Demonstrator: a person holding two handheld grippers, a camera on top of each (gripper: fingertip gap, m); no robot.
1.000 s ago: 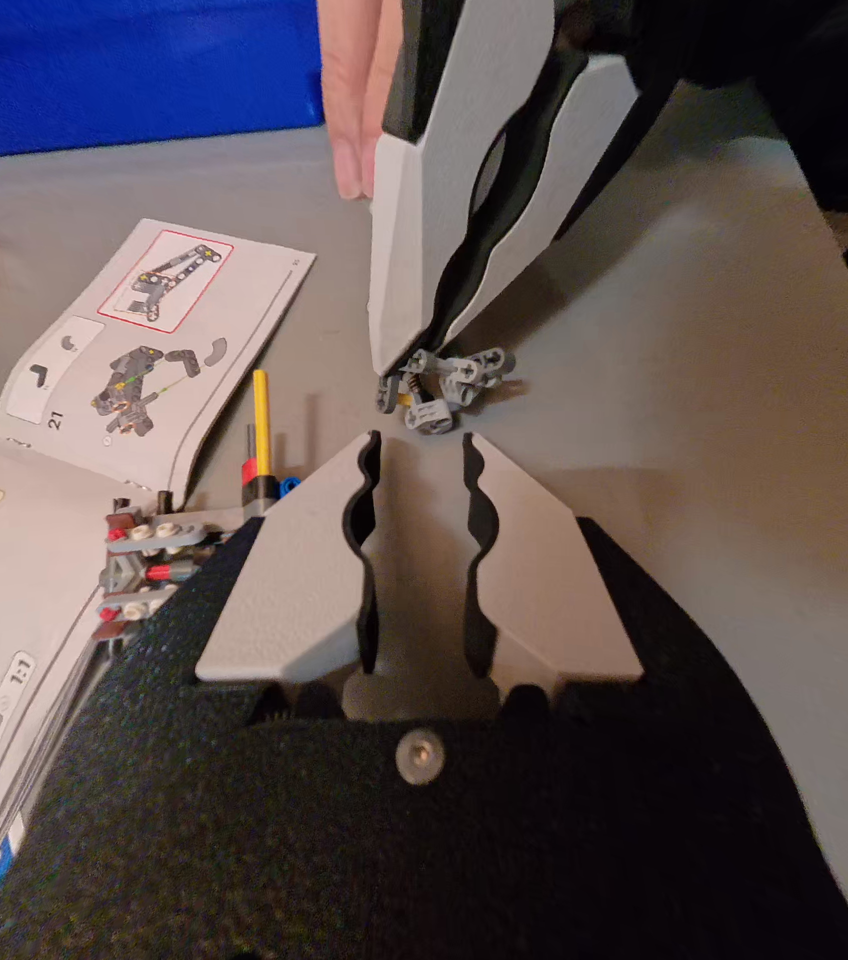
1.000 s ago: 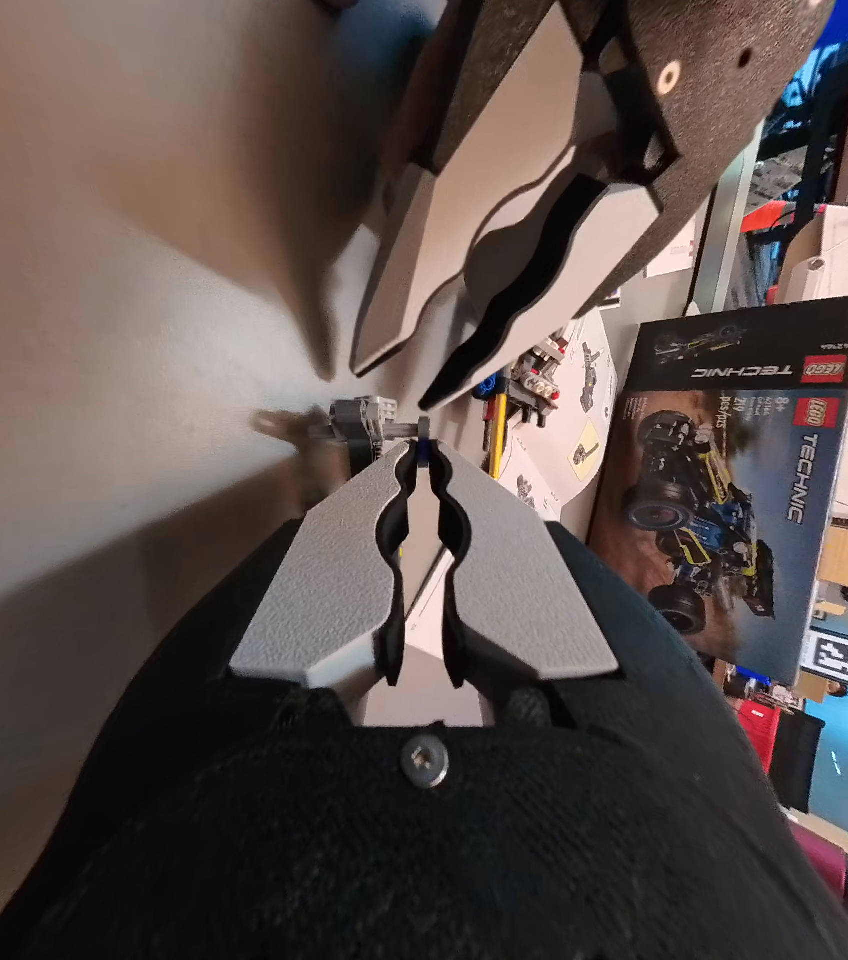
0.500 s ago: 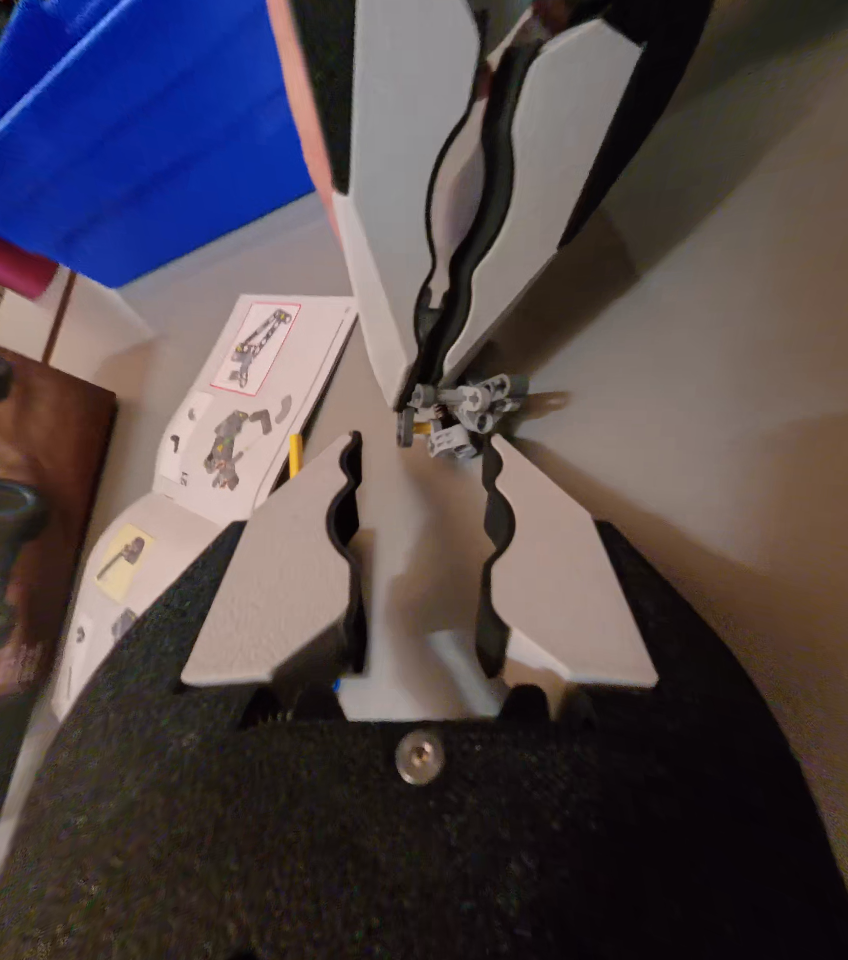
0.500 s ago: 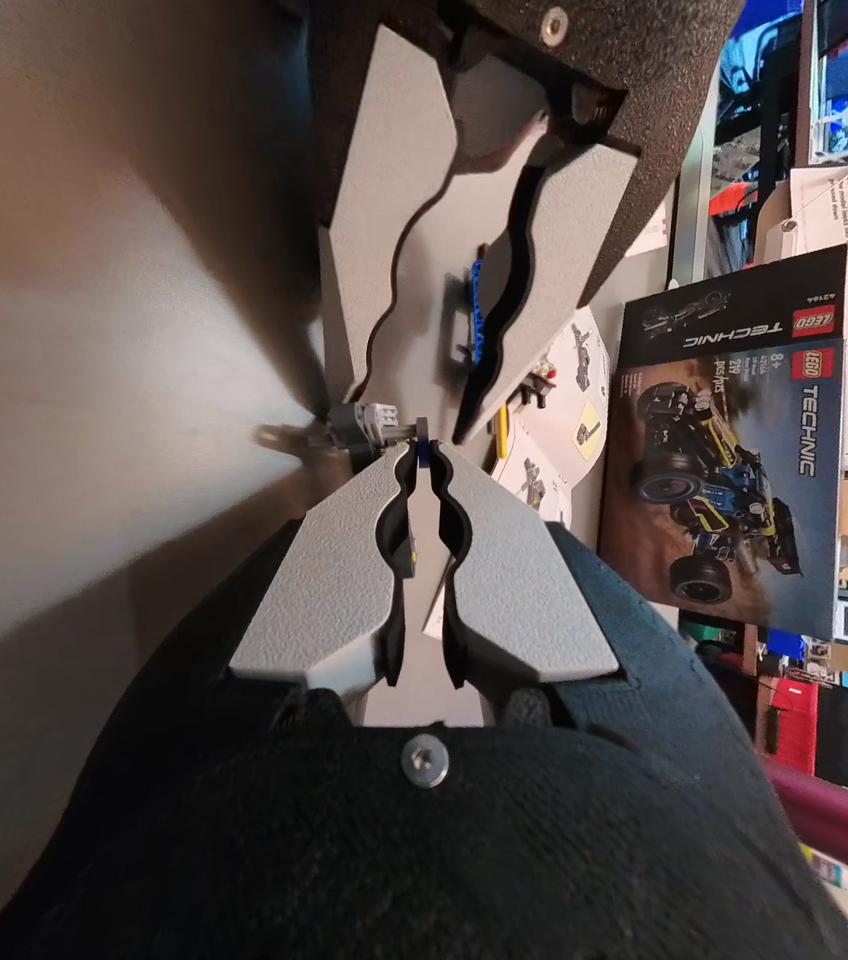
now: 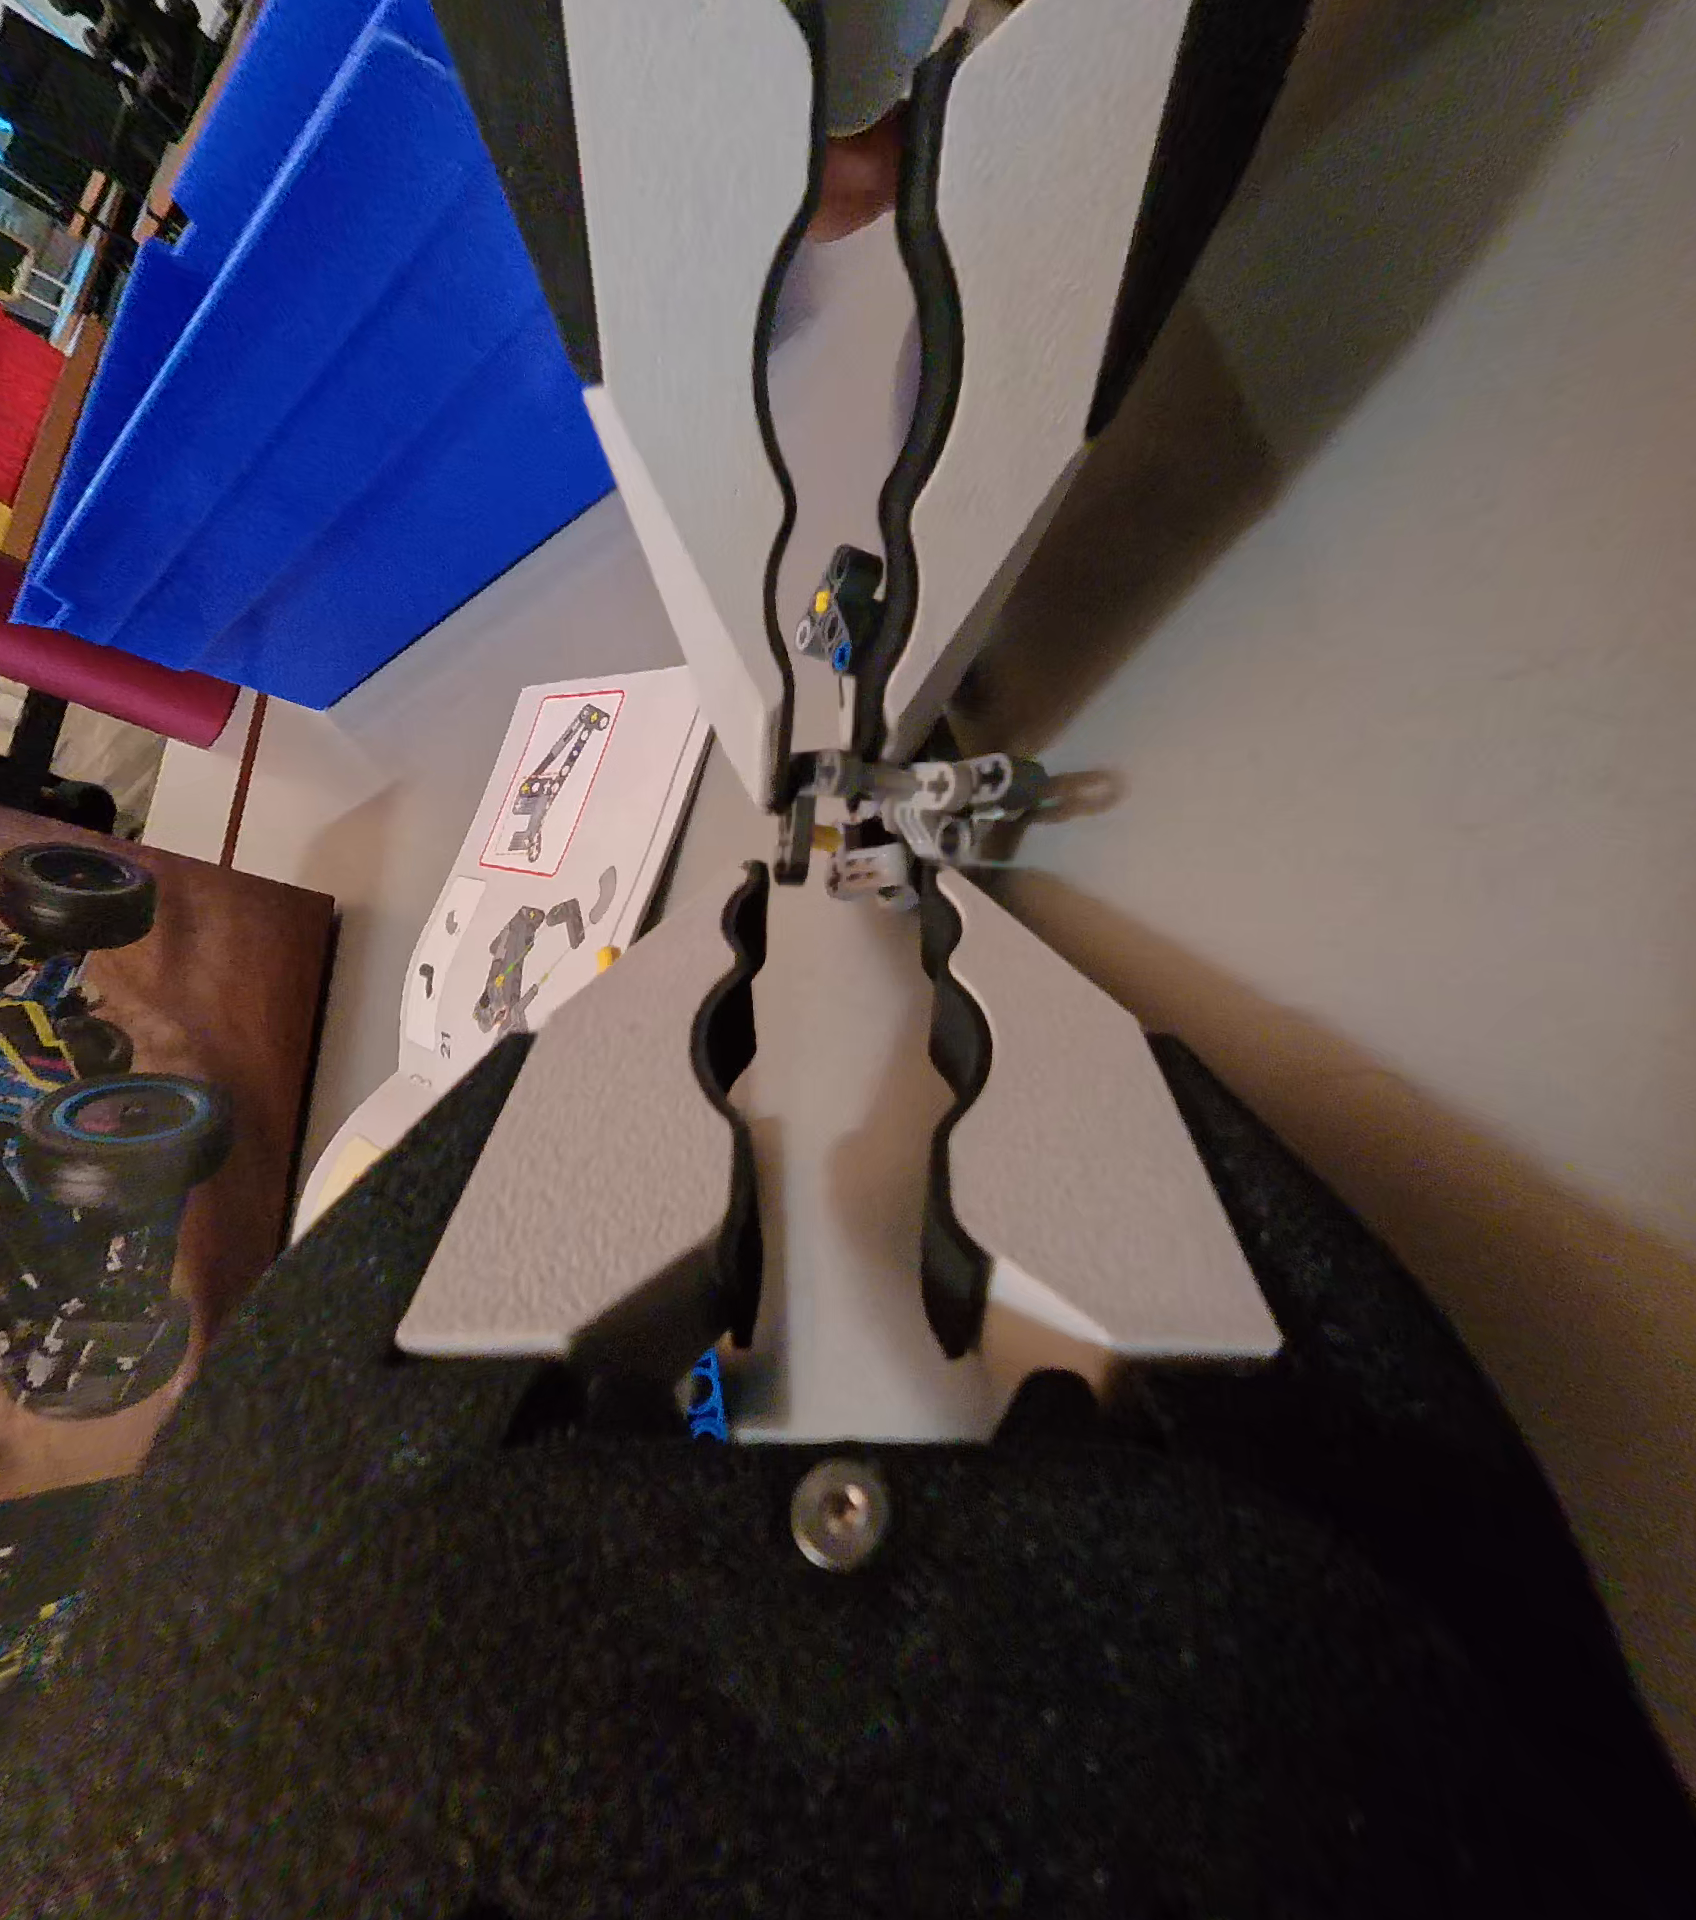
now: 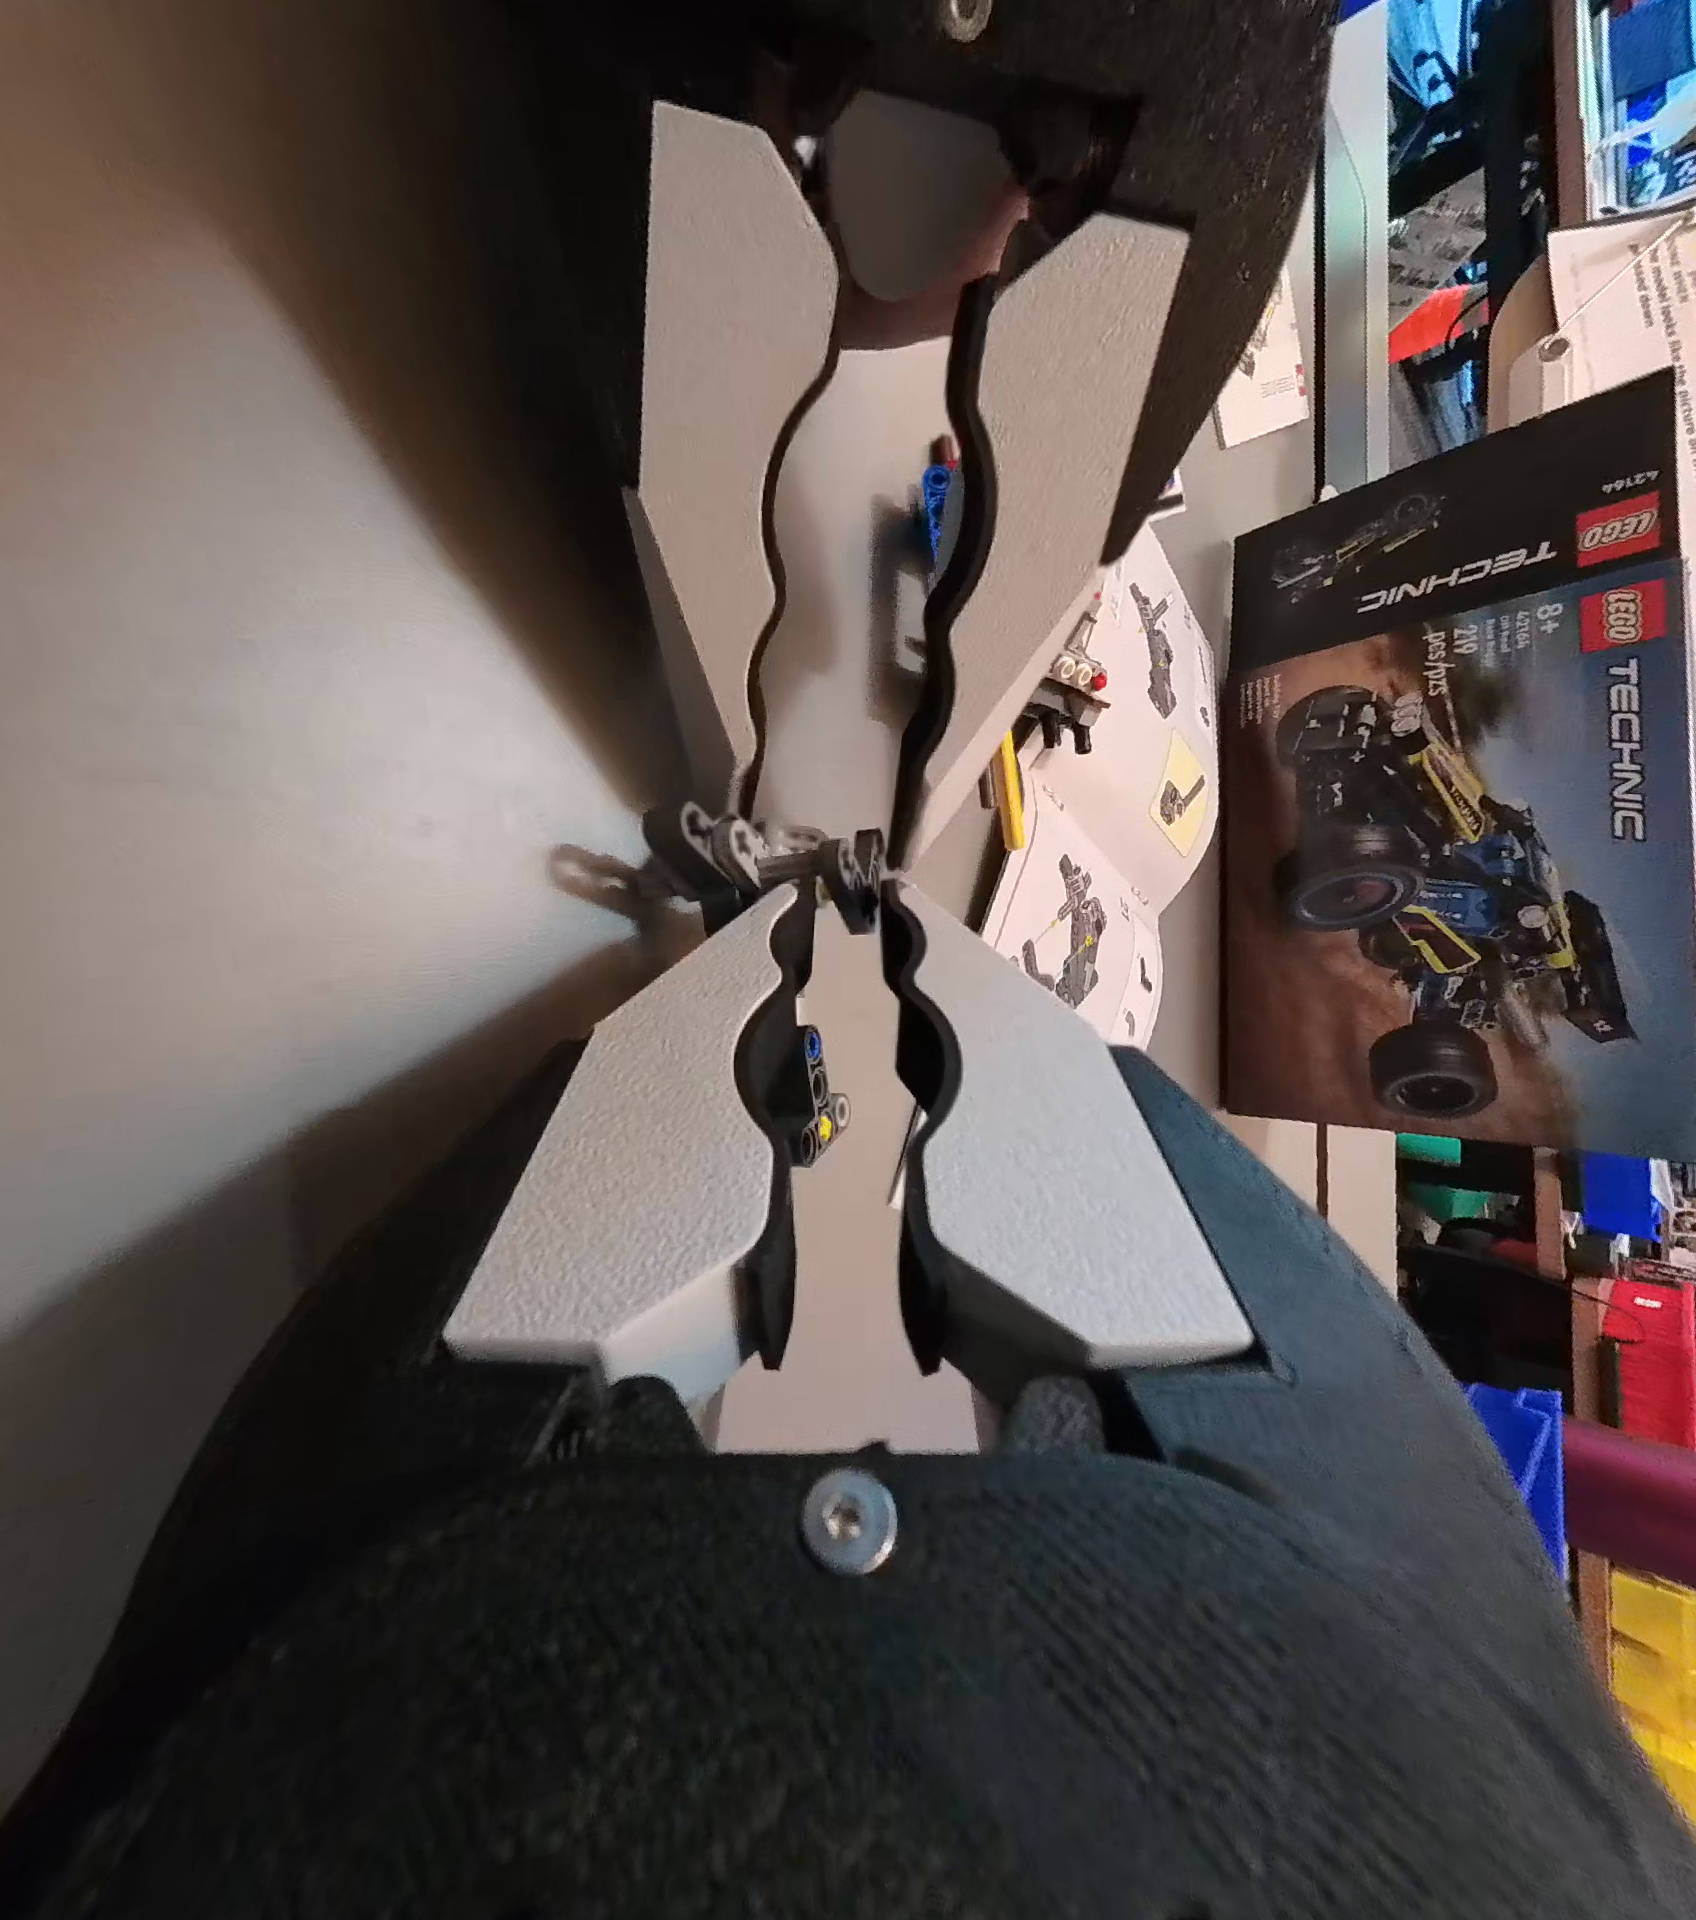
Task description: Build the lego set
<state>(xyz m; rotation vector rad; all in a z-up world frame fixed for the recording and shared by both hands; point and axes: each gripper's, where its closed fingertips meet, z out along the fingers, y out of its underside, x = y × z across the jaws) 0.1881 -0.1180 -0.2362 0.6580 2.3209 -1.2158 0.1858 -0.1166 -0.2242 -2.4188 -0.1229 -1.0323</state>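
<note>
Both claws met tip-to-tip: right gripper (image 6: 839,899) pinched the small grey lego assembly (image 5: 911,821) at 12 o'clock, left gripper (image 5: 839,883) gaped w/ nothing held. Light, fiddly (pins prob. pop loose); I'd grip the axle end.

Two grippers, the left gripper (image 5: 839,883) and the right gripper (image 6: 839,894), are meeting over one small grey assembly (image 5: 911,821). One instruction booklet (image 5: 553,883) and one set box (image 6: 1457,769) are lying nearby, and possibly two stacked blue bins (image 5: 324,395) are standing behind.
</note>
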